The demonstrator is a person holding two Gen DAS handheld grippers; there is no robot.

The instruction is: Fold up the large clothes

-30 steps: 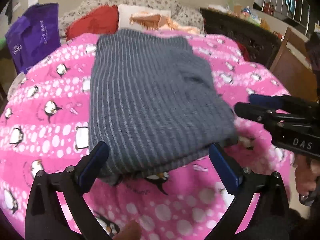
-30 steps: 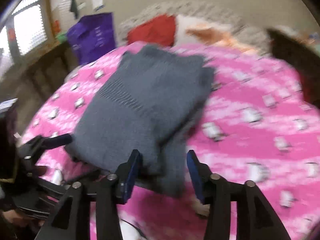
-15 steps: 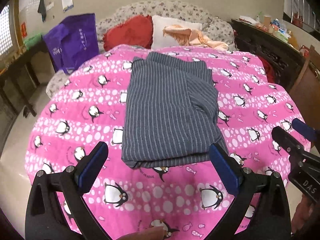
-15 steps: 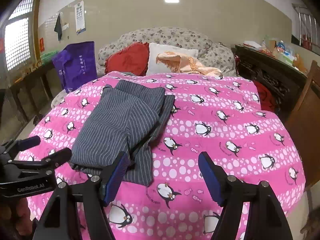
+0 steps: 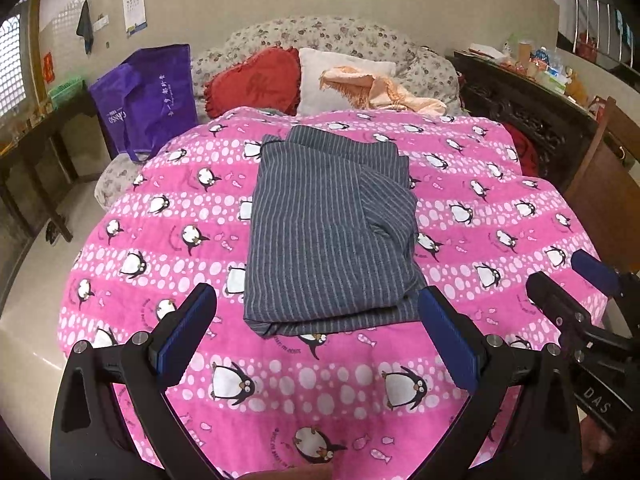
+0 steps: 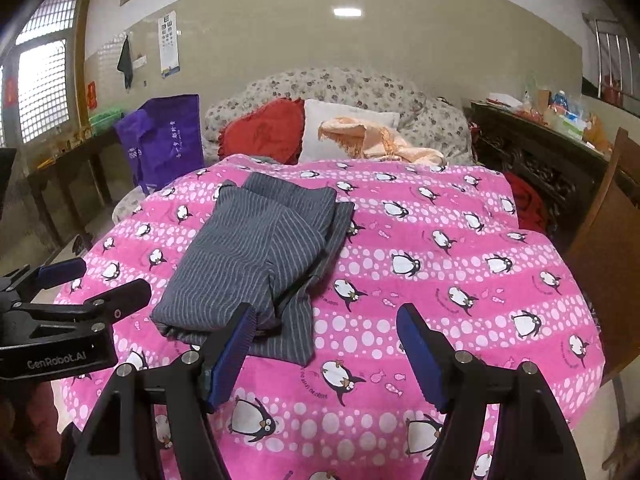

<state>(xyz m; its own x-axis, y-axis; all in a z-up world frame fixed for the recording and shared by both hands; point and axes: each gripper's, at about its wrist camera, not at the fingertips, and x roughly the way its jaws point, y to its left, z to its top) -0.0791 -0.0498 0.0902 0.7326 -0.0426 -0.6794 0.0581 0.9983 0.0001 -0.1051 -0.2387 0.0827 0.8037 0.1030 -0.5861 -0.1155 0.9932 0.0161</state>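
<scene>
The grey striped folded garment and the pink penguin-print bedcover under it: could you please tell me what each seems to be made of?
The grey striped folded garment looks like soft matte woven or knit cloth: thin pale stripes, limp rounded folds, no sheen. The pink penguin-print bedcover looks like plush fleece or quilted cotton: its surface seems fuzzy and slightly puffy, though which one is unclear.

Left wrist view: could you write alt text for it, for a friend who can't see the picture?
A folded grey striped garment lies on a pink penguin-print blanket. The open left gripper hovers before its near edge, holding nothing. The right gripper reaches in from the right; red and white pillows and a purple bag sit behind.
</scene>
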